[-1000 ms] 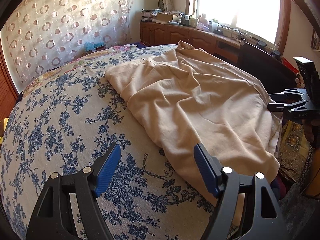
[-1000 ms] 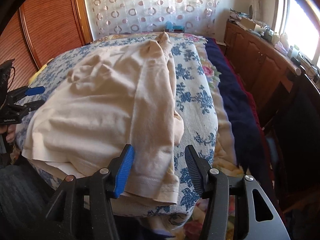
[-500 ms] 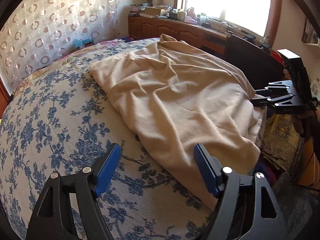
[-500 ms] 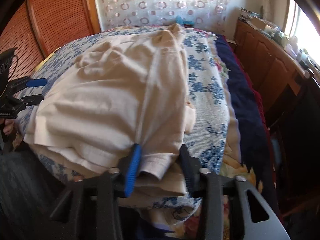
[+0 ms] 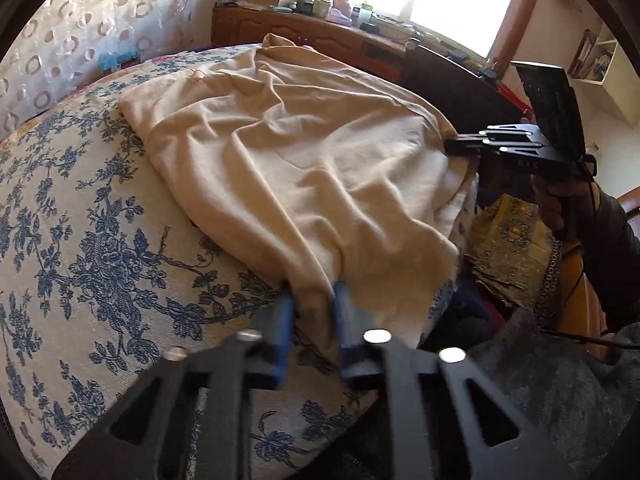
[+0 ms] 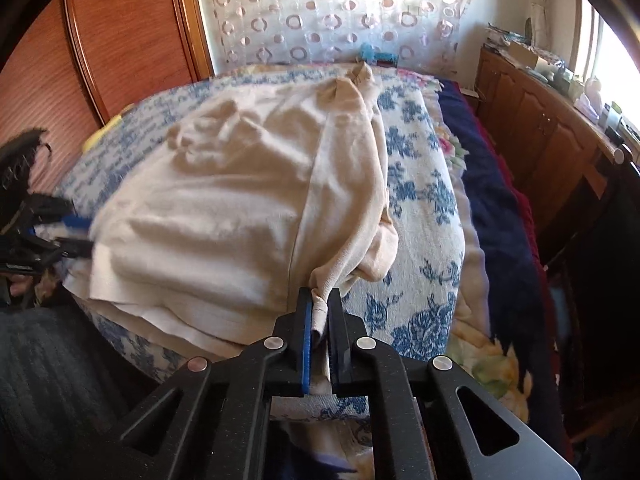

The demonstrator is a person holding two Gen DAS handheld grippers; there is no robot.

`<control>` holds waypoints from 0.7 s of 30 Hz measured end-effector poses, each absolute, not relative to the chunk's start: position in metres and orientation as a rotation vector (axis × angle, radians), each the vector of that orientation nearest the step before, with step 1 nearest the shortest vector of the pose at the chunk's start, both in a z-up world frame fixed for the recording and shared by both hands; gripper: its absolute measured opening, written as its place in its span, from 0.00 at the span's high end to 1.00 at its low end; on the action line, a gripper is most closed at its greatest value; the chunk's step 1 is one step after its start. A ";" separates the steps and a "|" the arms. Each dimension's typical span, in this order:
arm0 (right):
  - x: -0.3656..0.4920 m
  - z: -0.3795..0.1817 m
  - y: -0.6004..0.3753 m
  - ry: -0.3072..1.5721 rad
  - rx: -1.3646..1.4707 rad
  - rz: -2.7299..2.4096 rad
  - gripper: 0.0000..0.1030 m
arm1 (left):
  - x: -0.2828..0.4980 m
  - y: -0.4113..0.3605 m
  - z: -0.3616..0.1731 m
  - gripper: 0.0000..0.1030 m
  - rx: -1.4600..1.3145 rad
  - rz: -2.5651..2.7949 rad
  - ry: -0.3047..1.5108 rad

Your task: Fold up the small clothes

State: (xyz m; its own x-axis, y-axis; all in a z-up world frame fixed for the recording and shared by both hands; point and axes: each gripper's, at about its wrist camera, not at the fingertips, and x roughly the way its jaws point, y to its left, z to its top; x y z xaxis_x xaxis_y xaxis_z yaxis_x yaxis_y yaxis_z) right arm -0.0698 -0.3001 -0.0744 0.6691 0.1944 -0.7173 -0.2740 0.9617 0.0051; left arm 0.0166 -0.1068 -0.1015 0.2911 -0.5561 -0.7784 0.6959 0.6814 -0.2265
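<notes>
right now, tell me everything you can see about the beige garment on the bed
The beige garment is a soft, knit-looking top, wrinkled and spread over the blue floral bedspread, with one sleeve folded along its side. Its near edge hangs over the bed edge. The left tool is closing on that edge at one corner, cloth between its blue pads, and the right tool is shut on the bunched hem at the other corner. Nothing else touches it.

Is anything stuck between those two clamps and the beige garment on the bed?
Nothing visible. The left gripper is closing, its pads already pinching the near corner of the beige garment, and the right gripper is shut on its other corner.
</notes>
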 end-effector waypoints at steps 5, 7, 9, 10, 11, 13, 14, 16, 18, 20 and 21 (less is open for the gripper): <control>-0.078 -0.050 -0.303 0.708 -0.078 0.295 0.94 | 0.016 -0.102 -0.075 0.92 0.127 -0.855 0.867; -0.079 -0.038 -0.304 0.667 -0.066 0.311 0.95 | 0.022 -0.098 -0.057 0.92 0.104 -0.844 0.821; -0.077 -0.026 -0.303 0.627 -0.062 0.320 0.95 | 0.039 -0.094 -0.039 0.92 0.082 -0.828 0.776; -0.073 -0.020 -0.302 0.607 -0.064 0.324 0.95 | 0.052 -0.092 -0.032 0.92 0.065 -0.822 0.762; -0.068 -0.014 -0.302 0.586 -0.068 0.324 0.95 | 0.063 -0.090 -0.027 0.92 0.050 -0.813 0.754; -0.057 -0.002 -0.299 0.551 -0.077 0.322 0.95 | 0.088 -0.086 -0.018 0.92 0.018 -0.793 0.738; -0.048 0.003 -0.299 0.533 -0.079 0.315 0.95 | 0.103 -0.084 -0.014 0.92 0.013 -0.773 0.727; -0.025 0.013 -0.300 0.505 -0.064 0.306 0.95 | 0.136 -0.083 -0.012 0.92 0.017 -0.731 0.718; 0.001 0.020 -0.299 0.488 -0.056 0.293 0.95 | 0.167 -0.081 -0.015 0.92 -0.002 -0.696 0.735; 0.032 0.024 -0.297 0.485 -0.052 0.277 0.95 | 0.192 -0.079 -0.022 0.92 -0.015 -0.666 0.763; 0.048 0.023 -0.296 0.494 -0.044 0.275 0.95 | 0.206 -0.077 -0.027 0.92 -0.038 -0.661 0.786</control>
State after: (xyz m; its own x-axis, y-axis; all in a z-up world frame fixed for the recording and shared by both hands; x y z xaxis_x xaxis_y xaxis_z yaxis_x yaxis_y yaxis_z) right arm 0.0478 -0.2962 0.0230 0.8443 0.2500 -0.4740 -0.2711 0.9622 0.0245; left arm 0.2060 -0.0773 -0.0274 0.5169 -0.5644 -0.6436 0.5373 0.7993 -0.2693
